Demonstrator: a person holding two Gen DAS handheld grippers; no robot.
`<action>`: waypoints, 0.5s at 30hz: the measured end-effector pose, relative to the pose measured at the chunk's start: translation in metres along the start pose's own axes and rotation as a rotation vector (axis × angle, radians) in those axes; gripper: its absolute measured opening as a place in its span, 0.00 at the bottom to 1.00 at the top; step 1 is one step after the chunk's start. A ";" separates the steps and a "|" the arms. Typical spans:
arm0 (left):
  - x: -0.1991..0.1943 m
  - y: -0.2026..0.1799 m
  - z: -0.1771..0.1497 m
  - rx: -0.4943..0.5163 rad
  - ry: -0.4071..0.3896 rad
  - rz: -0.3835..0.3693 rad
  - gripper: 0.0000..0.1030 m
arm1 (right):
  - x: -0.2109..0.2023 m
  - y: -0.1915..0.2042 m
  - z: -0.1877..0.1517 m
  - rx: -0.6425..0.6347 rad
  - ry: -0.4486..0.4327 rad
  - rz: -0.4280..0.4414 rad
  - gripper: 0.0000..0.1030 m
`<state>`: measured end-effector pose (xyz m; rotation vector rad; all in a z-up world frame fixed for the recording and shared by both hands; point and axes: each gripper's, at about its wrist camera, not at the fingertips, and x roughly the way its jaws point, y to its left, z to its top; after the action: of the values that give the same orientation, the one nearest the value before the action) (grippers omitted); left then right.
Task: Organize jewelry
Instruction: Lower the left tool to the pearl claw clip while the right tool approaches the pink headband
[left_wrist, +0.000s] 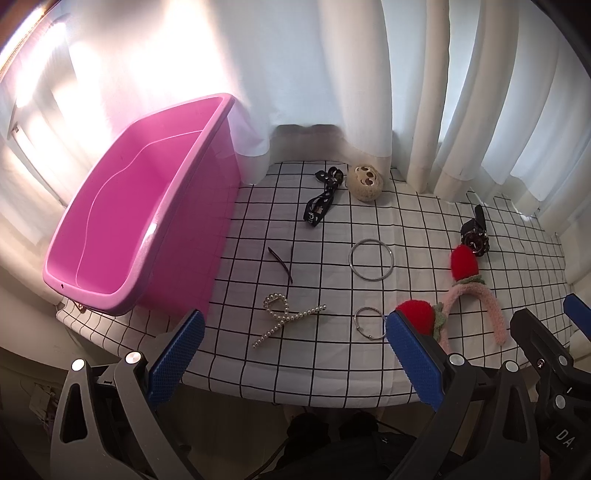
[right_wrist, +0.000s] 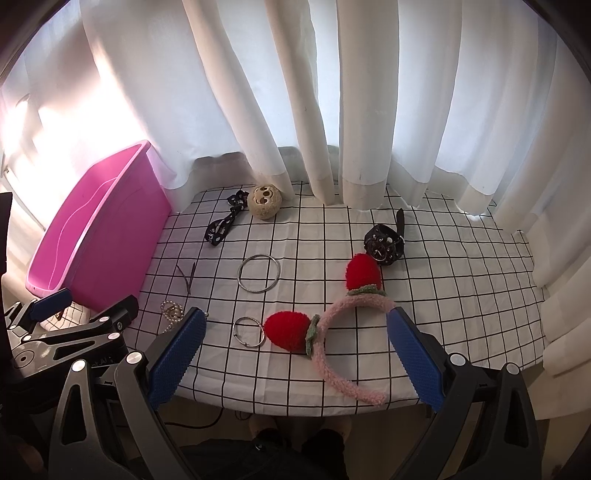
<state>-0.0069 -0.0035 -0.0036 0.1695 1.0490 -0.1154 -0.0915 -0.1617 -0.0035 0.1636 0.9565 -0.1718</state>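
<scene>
headband (right_wrist: 347, 354) between spread jaws of right gripper (right_wrist: 295, 358) | left gripper (left_wrist: 295, 358) spread, pearl clip (left_wrist: 286, 321) ahead

this looked like a room in a home, set up by a window. a small table (right_wrist: 461, 295) wore a white cloth with a black grid. directly behind the table hung long white curtains (right_wrist: 332, 92) with daylight glowing through them, their hems brushing the table's far edge. on the table's left end stood a pink plastic tub (left_wrist: 122, 221), and across the rest of the table lay hair accessories and bangles, such as a fuzzy strawberry headband (right_wrist: 332, 332).
</scene>
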 end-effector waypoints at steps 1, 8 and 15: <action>0.001 -0.001 -0.001 0.000 0.003 -0.003 0.94 | 0.000 -0.001 0.000 0.004 -0.001 -0.001 0.91; 0.016 0.003 -0.005 -0.019 0.038 -0.004 0.94 | 0.006 -0.022 -0.006 0.044 0.011 -0.006 0.91; 0.048 0.023 -0.022 -0.088 0.092 -0.050 0.94 | 0.036 -0.046 -0.023 0.053 0.090 -0.029 0.91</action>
<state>0.0024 0.0224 -0.0543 0.0689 1.1482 -0.1075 -0.0991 -0.2039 -0.0488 0.2073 1.0451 -0.2184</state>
